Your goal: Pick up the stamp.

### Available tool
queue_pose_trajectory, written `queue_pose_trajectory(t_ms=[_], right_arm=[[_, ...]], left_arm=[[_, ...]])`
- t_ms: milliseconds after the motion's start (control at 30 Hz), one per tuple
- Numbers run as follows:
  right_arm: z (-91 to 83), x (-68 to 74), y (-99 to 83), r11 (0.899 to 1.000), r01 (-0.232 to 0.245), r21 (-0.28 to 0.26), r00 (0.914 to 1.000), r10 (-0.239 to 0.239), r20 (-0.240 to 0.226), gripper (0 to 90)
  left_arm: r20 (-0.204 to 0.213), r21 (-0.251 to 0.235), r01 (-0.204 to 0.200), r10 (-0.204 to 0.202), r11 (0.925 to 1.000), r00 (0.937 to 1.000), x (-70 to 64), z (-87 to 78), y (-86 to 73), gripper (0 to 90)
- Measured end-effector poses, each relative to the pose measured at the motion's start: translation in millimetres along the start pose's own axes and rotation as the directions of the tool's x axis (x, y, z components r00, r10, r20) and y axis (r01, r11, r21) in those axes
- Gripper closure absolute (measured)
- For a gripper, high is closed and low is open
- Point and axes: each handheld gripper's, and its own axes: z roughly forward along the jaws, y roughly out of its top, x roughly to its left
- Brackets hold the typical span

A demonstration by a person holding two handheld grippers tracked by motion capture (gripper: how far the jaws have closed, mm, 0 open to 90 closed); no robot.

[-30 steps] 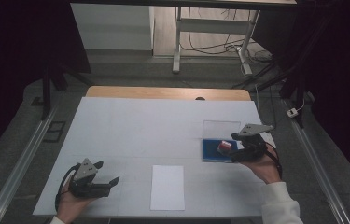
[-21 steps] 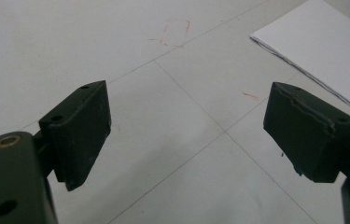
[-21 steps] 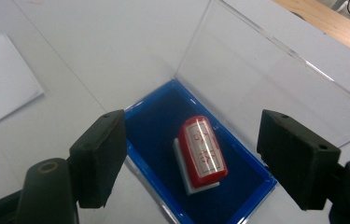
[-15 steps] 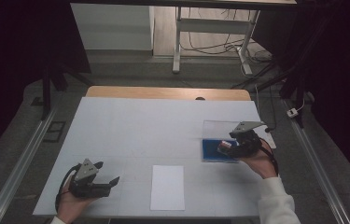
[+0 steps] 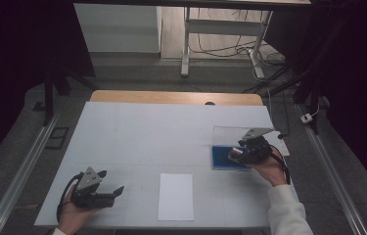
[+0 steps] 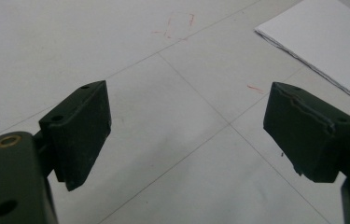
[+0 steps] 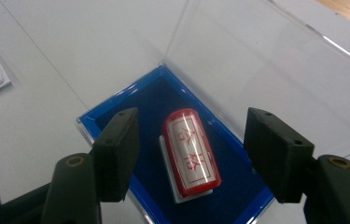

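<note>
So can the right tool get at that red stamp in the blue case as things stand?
Probably yes: the right tool hangs open over the red stamp, and the clear lid stands open.

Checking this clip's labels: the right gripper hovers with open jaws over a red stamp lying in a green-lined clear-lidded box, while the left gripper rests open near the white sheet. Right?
Not quite: the lining is blue, not green. The right gripper view shows the red stamp lying in the blue-lined box, with the right gripper open over it. The left gripper is open near the white sheet.

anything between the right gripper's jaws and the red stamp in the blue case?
Nothing. In the right gripper view the right gripper stands open astride the red stamp, with just the blue case lining showing in the gaps.
</note>
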Motion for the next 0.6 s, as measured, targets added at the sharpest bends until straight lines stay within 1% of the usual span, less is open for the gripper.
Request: queue_pose_trajectory(t_ms=[167,200,300,400,433,467,533,567,600], right_arm=[[2.2,-1.0,-1.8,1.0,0.002,0.014,1.0,-0.002,-0.002,39.7],[3.1,-1.4,-2.1,1.0,0.012,0.014,0.9999,-0.012,0.001,40.7],[5.2,-0.9,-2.9,1.0,0.01,0.02,0.9999,-0.01,-0.009,44.6],[6.6,-0.9,-3.4,0.999,0.019,0.031,0.9997,-0.019,-0.015,48.7],[6.6,-0.9,-3.4,0.999,0.019,0.031,0.9997,-0.019,-0.015,48.7],[7.3,-1.2,-4.0,0.999,0.024,0.033,0.9995,-0.023,-0.02,51.2],[7.7,-1.1,-4.2,0.999,0.027,0.036,0.9996,-0.026,-0.013,52.4],[8.1,-1.6,-4.9,0.999,0.032,0.037,0.9993,-0.031,-0.022,56.0],[8.0,-1.5,-5.1,0.999,0.034,0.039,0.9991,-0.033,-0.026,57.4]], left_arm=[[0.0,0.003,-0.003,0.003,1.0,1.0,-0.2,0.4,-0.3,15.2],[0.002,0.004,-0.003,0.003,1.0,1.0,-0.1,0.5,-0.3,15.2],[0.002,0.004,-0.002,0.002,1.0,1.0,0.0,0.4,-0.4,15.2],[0.002,0.005,-0.002,0.002,1.0,1.0,0.2,0.4,-0.5,15.2],[0.002,0.005,-0.002,0.002,1.0,1.0,0.3,0.4,-0.6,15.2],[0.002,0.005,-0.002,0.002,1.0,1.0,0.4,0.4,-0.7,15.2],[0.003,0.006,-0.002,0.002,1.0,1.0,0.6,0.3,-0.8,15.2],[0.002,0.006,-0.001,0.001,1.0,1.0,0.7,0.2,-1.0,15.2],[0.002,0.006,-0.001,0.001,1.0,1.0,0.8,0.1,-1.0,15.2]])
